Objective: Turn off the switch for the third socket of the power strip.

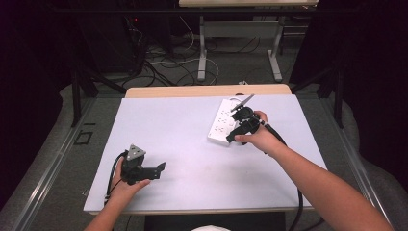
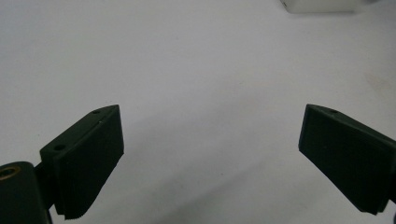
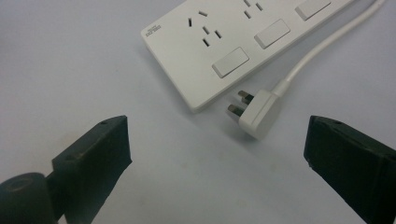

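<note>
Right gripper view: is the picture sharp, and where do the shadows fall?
Right gripper view: the power strip and its plug are sharp, each with a soft shadow at its lower edge; the right gripper jaws, open, look slightly soft. High view: the table is evenly lit and the surroundings are dark.

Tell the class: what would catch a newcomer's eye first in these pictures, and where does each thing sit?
First comes the white power strip, lying on the far right part of the white table. Its own white plug lies loose on the table beside the strip's near end, prongs pointing toward the strip. The right gripper hovers over that plug with jaws wide apart, while the left gripper sits open near the table's front left, over bare surface.
</note>
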